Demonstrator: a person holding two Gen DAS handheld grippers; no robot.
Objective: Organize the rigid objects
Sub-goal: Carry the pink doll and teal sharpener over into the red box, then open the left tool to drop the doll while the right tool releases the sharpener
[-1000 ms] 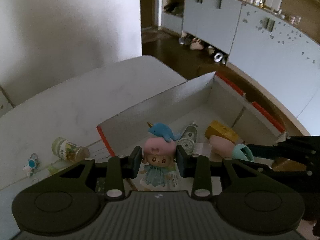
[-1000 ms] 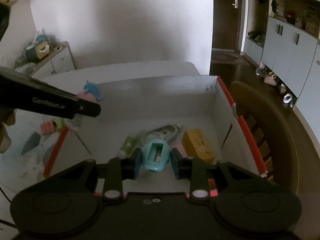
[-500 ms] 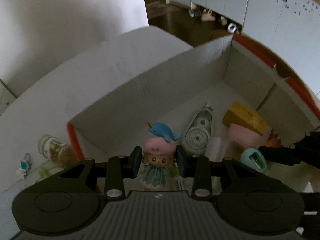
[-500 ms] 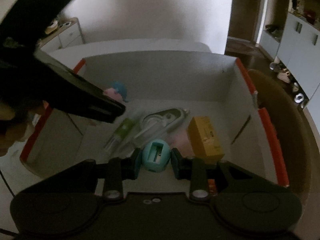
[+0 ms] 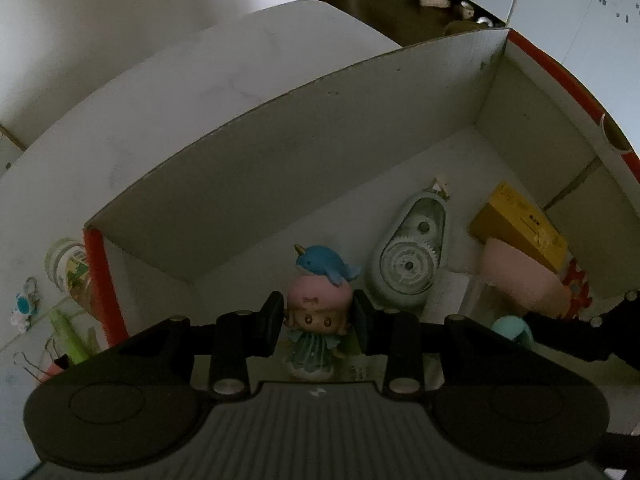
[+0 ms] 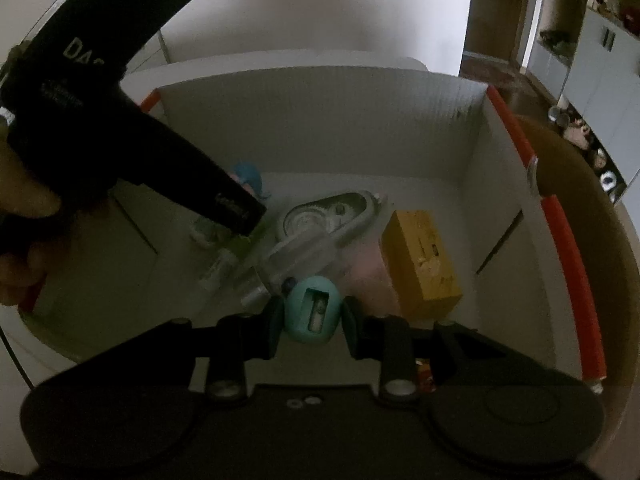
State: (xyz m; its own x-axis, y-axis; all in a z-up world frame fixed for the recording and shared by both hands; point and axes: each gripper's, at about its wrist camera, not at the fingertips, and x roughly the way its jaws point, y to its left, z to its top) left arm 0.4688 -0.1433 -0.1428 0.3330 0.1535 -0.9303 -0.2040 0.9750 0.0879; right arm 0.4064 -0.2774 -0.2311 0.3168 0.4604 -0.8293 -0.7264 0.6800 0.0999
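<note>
My left gripper (image 5: 318, 322) is shut on a doll figurine (image 5: 318, 312) with pink hair, a blue whale on top and a teal dress, held low inside the white cardboard box (image 5: 280, 152). My right gripper (image 6: 312, 320) is shut on a teal pencil sharpener (image 6: 312, 310), also low inside the box (image 6: 320, 120). The sharpener (image 5: 514, 330) shows at the right of the left wrist view. The left gripper's body (image 6: 120, 140) fills the upper left of the right wrist view, the figurine's blue top (image 6: 248, 174) peeking behind it.
In the box lie a correction tape dispenser (image 5: 412, 260), a yellow box (image 5: 520, 228) and a pink object (image 5: 520, 280). A green tube (image 6: 236, 248) lies near the dispenser (image 6: 328, 220). Outside the box at left sit a small jar (image 5: 68, 264), a green marker (image 5: 70, 336) and clips.
Both grippers have moved forward and down, deeper into the box, each still holding its object. The box floor and its contents now look closer.
</note>
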